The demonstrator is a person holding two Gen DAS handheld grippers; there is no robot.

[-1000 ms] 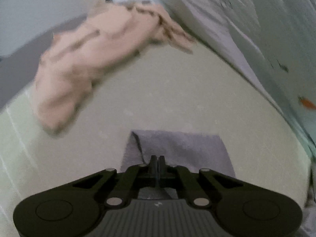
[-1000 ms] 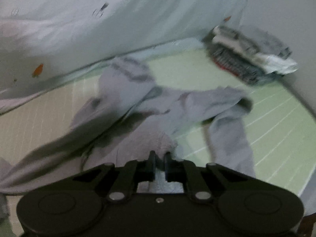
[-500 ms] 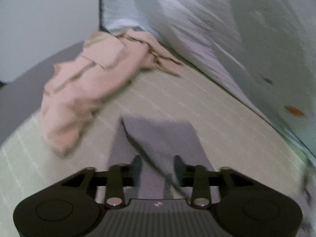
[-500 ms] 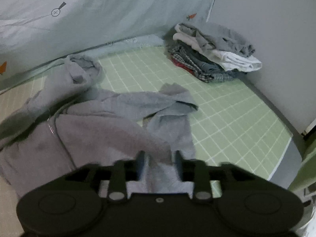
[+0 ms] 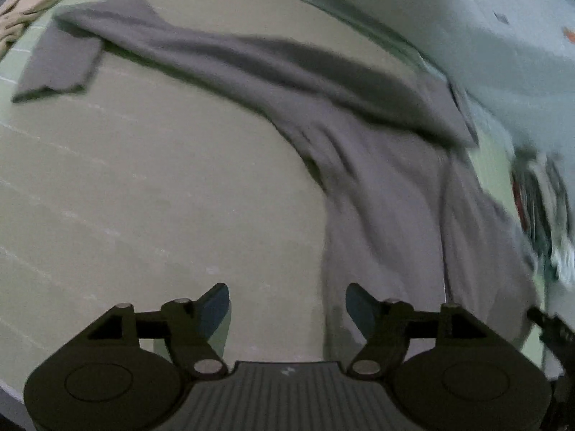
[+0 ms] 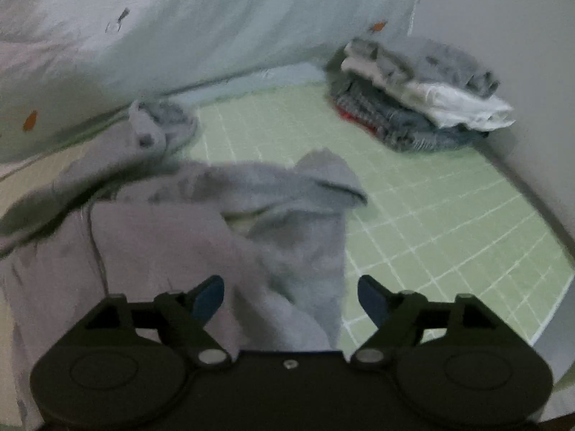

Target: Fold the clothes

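A grey hooded sweatshirt (image 5: 377, 165) lies spread on the green grid mat (image 5: 143, 186), one sleeve stretched out to the upper left. My left gripper (image 5: 287, 305) is open and empty, just above the mat at the garment's left hem edge. In the right wrist view the sweatshirt (image 6: 172, 244) lies crumpled, with its other sleeve (image 6: 305, 194) bent over the body and the hood (image 6: 158, 122) at the back. My right gripper (image 6: 291, 296) is open and empty, right over the garment's near edge.
A stack of folded clothes (image 6: 420, 97) sits at the mat's far right corner by the wall. A pale patterned sheet (image 6: 179, 28) hangs along the back. A beige garment (image 5: 32, 3) lies at the far left. The mat's right edge (image 6: 539, 309) is close.
Both grippers have opened and let go of the grey sweatshirt. The left gripper has swung right, so the beige garment has slid out to the frame's corner.
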